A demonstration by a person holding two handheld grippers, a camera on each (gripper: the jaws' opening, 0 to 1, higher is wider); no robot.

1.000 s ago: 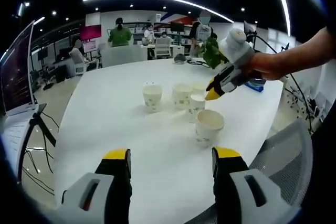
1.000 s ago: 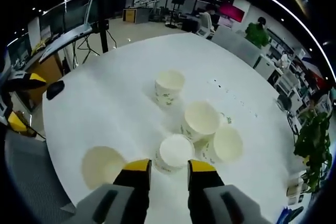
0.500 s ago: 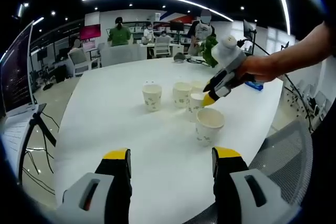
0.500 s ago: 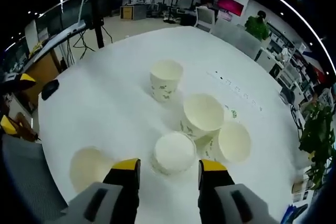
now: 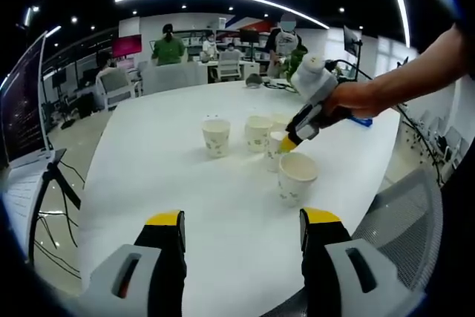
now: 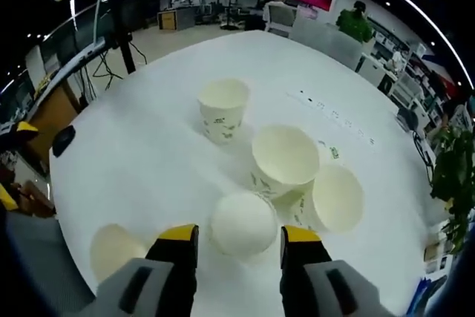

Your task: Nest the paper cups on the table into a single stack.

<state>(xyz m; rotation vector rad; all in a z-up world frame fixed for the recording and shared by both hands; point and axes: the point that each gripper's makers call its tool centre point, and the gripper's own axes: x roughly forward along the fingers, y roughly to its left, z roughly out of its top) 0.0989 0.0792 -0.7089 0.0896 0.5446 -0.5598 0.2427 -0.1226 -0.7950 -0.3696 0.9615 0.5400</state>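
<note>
- Left gripper (image 5: 241,239): its two yellow-tipped jaws rise from the bottom of the left gripper view, spread wide apart with bare white table (image 5: 148,168) between them. They grip nothing.
- Right gripper (image 6: 239,244): its jaws rise from the bottom centre of the right gripper view, spread apart. The nearest paper cup (image 6: 243,223) sits in the gap just above the tips. Contact between jaws and cup cannot be determined.
- In the left gripper view, the right gripper (image 5: 285,144) enters from the upper right, held by a person's hand (image 5: 349,99), its yellow tips pointing down at the cup cluster near frame centre.
- Paper cups, right gripper view: five in total, all upright with open mouths.
  - A separate cup (image 6: 222,108) stands in the upper centre, apart from the others.
  - A large-mouthed cup (image 6: 284,159) stands at centre, touching or overlapping a cup (image 6: 338,197) to its lower right.
  - A lone cup (image 6: 113,249) stands at the lower left, well apart from the cluster.
- Paper cups, left gripper view: the lone cup (image 5: 297,177) is the nearest, right of centre; the cluster lies just behind it, and the separate cup (image 5: 216,136) is at its left.
- Background: an office with desks and chairs; a person in a green top (image 5: 169,47) appears in the upper left of the left gripper view.
</note>
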